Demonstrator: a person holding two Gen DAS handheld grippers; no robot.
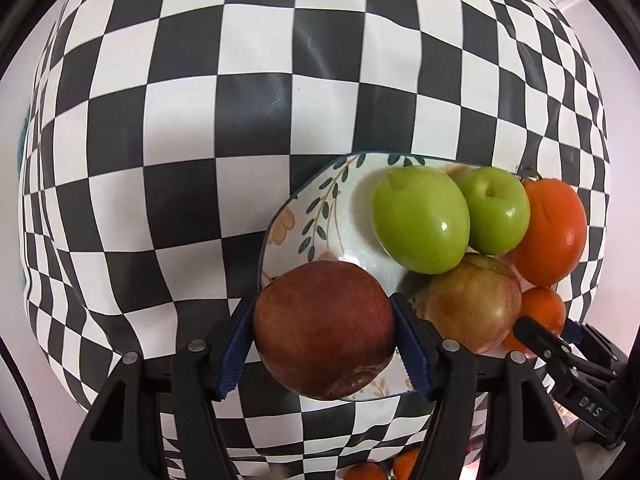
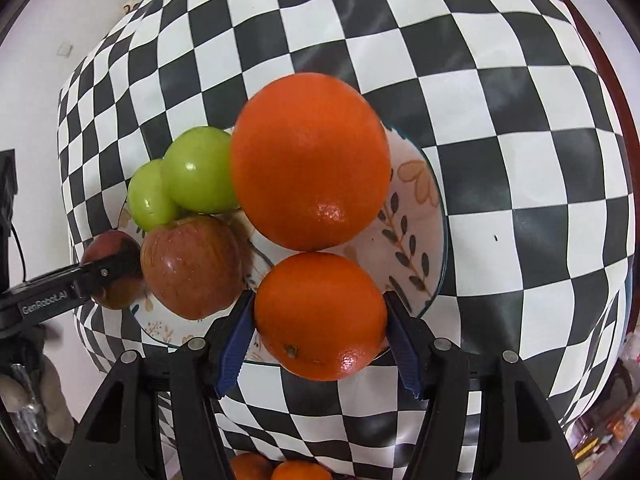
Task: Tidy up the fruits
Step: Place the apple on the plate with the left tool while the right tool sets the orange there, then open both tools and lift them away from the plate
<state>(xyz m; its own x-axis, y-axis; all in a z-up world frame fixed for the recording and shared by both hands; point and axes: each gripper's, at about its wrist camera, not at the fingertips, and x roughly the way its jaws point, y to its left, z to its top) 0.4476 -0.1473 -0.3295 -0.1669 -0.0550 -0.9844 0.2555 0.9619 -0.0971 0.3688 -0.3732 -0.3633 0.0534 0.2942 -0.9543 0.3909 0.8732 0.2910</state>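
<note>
Left claw (image 1: 324, 344) clamps a red apple (image 1: 324, 328) over the plate (image 1: 304, 216) to set it beside the others. Right claw (image 2: 320, 340) straddles a small orange (image 2: 320, 316); whether it grips, I cannot tell.

A: What covers the table?

B: A cloth (image 1: 248, 112) with black and white squares, like a chess board. It has soft folds and shines a little where light hits it.

A: And around it?

B: A pale wall (image 2: 36, 80) (very plain). On the far right runs a dark brown wood edge (image 2: 624, 128). Low corners are too blurry to tell.
</note>
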